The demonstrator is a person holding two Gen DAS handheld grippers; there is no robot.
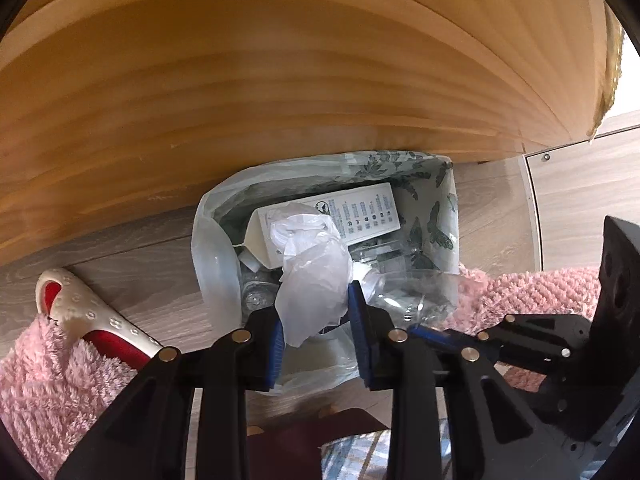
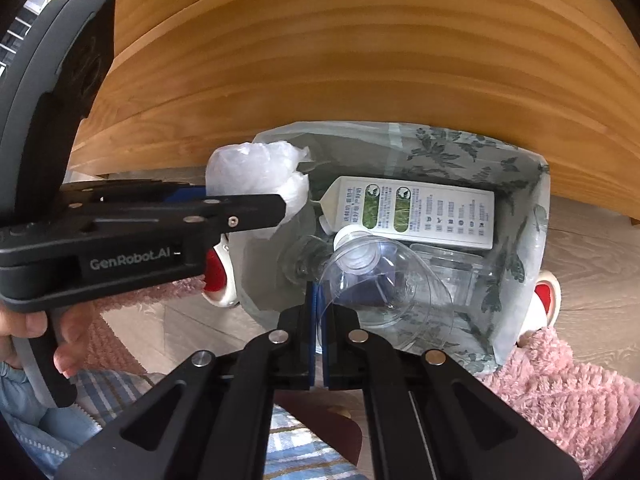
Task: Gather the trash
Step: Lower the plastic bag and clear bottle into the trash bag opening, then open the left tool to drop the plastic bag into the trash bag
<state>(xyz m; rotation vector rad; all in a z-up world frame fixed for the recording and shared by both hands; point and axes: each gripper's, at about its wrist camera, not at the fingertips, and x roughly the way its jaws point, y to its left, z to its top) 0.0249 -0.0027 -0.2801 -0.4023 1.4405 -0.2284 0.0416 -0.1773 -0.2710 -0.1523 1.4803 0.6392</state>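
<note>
A bin [image 1: 450,200] lined with a leaf-print bag stands on the floor against a wooden panel. Inside lie a white carton [image 1: 360,212] and clear plastic containers. My left gripper [image 1: 316,308] is shut on a crumpled white plastic bag [image 1: 312,272], held above the bin's near left rim. In the right wrist view the bin [image 2: 520,216] and carton [image 2: 420,212] fill the middle. My right gripper [image 2: 319,292] is shut on the thin wall of a clear plastic bottle [image 2: 384,280] over the bin's front. The left gripper [image 2: 280,210] shows there from the side with the white bag [image 2: 256,176].
A wooden furniture panel [image 1: 280,80] overhangs the bin at the back. Red-and-white slippers [image 1: 92,312] [image 2: 546,296] lie on either side of the bin. Pink fluffy rug [image 1: 520,292] [image 2: 560,380] flanks it. A person's hand [image 2: 24,332] grips the left tool's handle.
</note>
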